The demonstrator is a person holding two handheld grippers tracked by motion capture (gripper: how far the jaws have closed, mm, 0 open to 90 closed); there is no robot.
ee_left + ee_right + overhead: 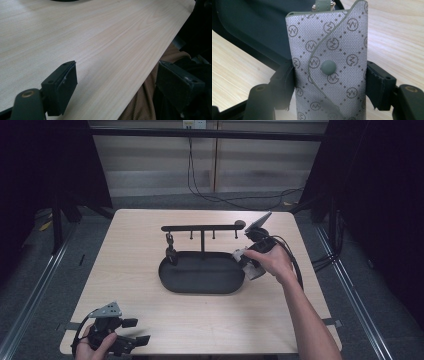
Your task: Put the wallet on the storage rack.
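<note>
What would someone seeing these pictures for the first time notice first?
Probably the grey patterned key pouch with its round snap button, clamped between the jaws of the right gripper at the right end of the black oval tray. Next, the black hook rack rising from the tray in the middle of the pale wooden table, with a small dark item hanging at its left. The left gripper waits open at the table's near left corner.
</note>
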